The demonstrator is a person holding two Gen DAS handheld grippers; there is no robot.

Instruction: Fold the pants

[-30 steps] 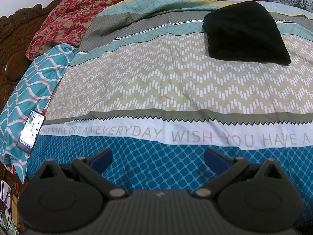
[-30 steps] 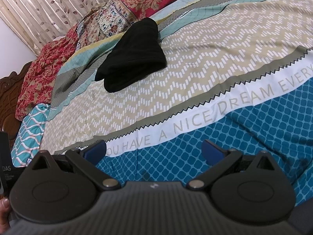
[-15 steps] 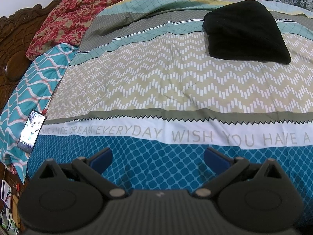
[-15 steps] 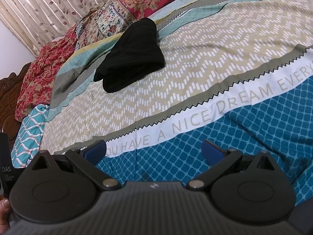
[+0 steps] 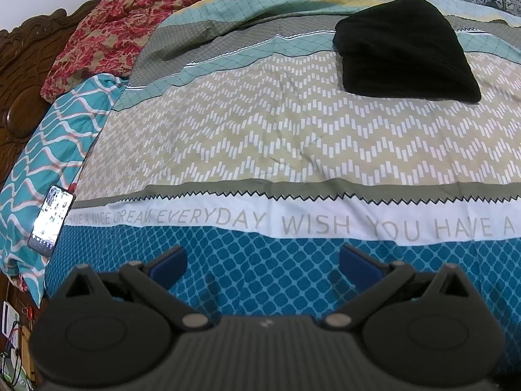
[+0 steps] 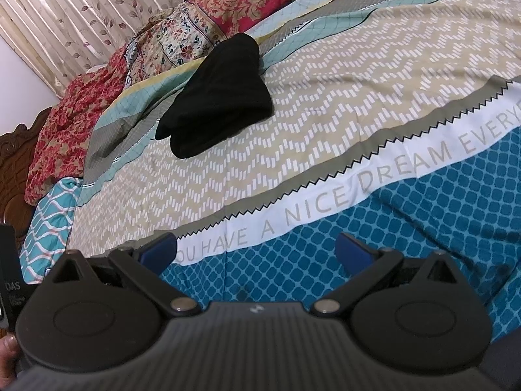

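The black pants (image 5: 403, 49) lie folded into a compact bundle on the far part of the patterned bedspread (image 5: 260, 137). They also show in the right wrist view (image 6: 218, 97), upper left of centre. My left gripper (image 5: 263, 260) is open and empty, low over the blue band of the spread, far short of the pants. My right gripper (image 6: 257, 251) is open and empty too, over the same blue band near the printed lettering.
A lit phone (image 5: 50, 216) lies at the bed's left edge on a teal wavy pillow (image 5: 49, 143). Red floral bedding (image 5: 107, 36) and pillows (image 6: 202, 26) line the far side. A carved wooden headboard (image 5: 19, 75) is at left, curtains (image 6: 81, 16) behind.
The right wrist view has shifted slightly, the pants sitting a little lower left in it. The left gripper and the pants have not moved.
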